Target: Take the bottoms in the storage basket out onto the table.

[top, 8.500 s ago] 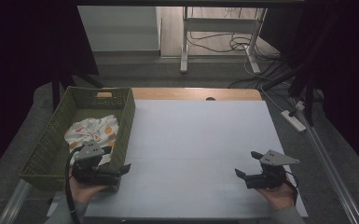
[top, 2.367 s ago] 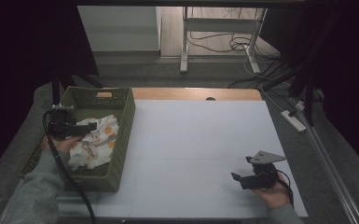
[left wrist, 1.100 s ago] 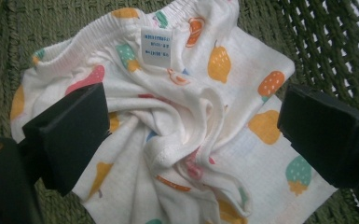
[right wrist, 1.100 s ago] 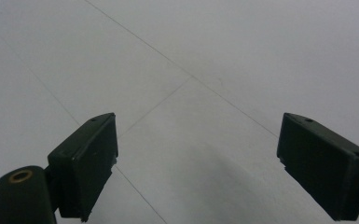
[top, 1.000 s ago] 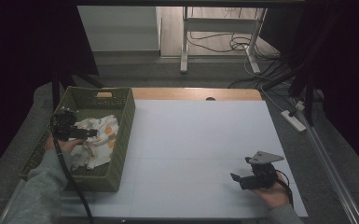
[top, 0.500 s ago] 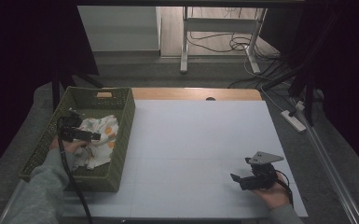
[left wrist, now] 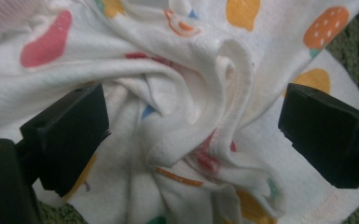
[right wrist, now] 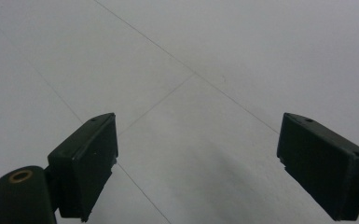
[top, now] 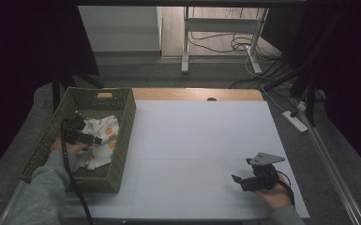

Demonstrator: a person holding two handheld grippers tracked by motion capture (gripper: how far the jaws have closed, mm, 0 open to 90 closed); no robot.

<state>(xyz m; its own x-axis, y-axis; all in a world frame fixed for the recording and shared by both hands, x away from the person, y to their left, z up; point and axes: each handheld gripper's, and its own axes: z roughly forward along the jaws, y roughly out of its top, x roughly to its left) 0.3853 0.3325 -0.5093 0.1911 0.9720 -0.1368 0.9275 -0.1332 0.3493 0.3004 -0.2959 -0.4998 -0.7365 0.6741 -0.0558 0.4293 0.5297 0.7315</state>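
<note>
Left gripper (top: 85,138): inside the green mesh basket (top: 122,140), jaws spread wide over a bunched fold of cloth — nothing clamped between them.
Cloth (left wrist: 182,112): white knit fabric printed with orange, yellow and pink fruit shapes, crumpled in the basket (left wrist: 354,51); a raised twist of it sits between the two black jaws.
Basket: stands at the left edge of the white table (top: 201,140).
Right gripper (top: 244,180): low over the bare table (right wrist: 205,60) near its right front corner — jaws wide apart, holding nothing.
</note>
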